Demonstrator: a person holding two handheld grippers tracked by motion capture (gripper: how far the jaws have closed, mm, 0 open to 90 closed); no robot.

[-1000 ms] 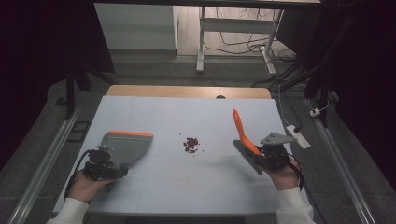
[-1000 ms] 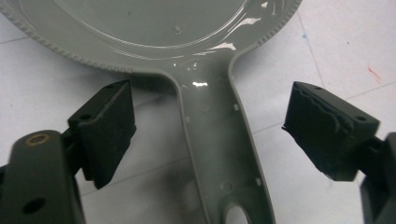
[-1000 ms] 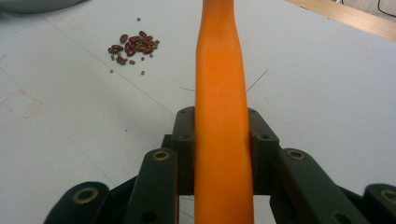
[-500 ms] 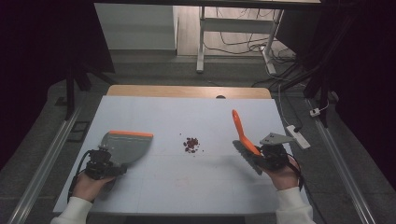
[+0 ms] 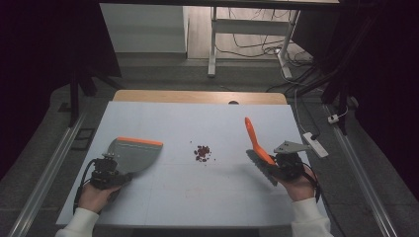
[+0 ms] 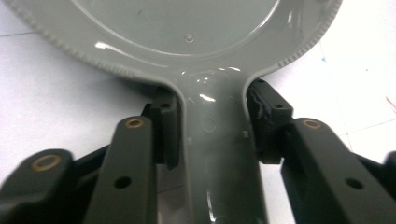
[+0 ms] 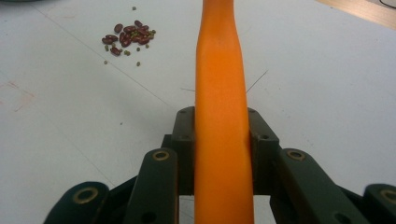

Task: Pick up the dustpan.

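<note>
A grey dustpan [image 5: 133, 154] with an orange front lip lies flat on the white table [image 5: 197, 197] at the left. My left gripper [image 5: 106, 170] is shut on its handle; in the left gripper view the pads [image 6: 166, 130] press both sides of the grey handle [image 6: 217, 154]. At the right, my right gripper [image 5: 284, 165] is shut on an orange-handled brush [image 5: 254, 138] whose handle points away and up. The right gripper view has that handle [image 7: 219, 93] clamped between the jaws. A small pile of dark red beans [image 5: 201, 153] [image 7: 127, 37] sits mid-table between the two tools.
A white power strip [image 5: 316, 144] lies near the table's right edge. The far edge is a bare wooden strip [image 5: 197, 96]. Metal rails [image 5: 44, 173] run along the floor on the left, and desk legs and cables stand beyond the table.
</note>
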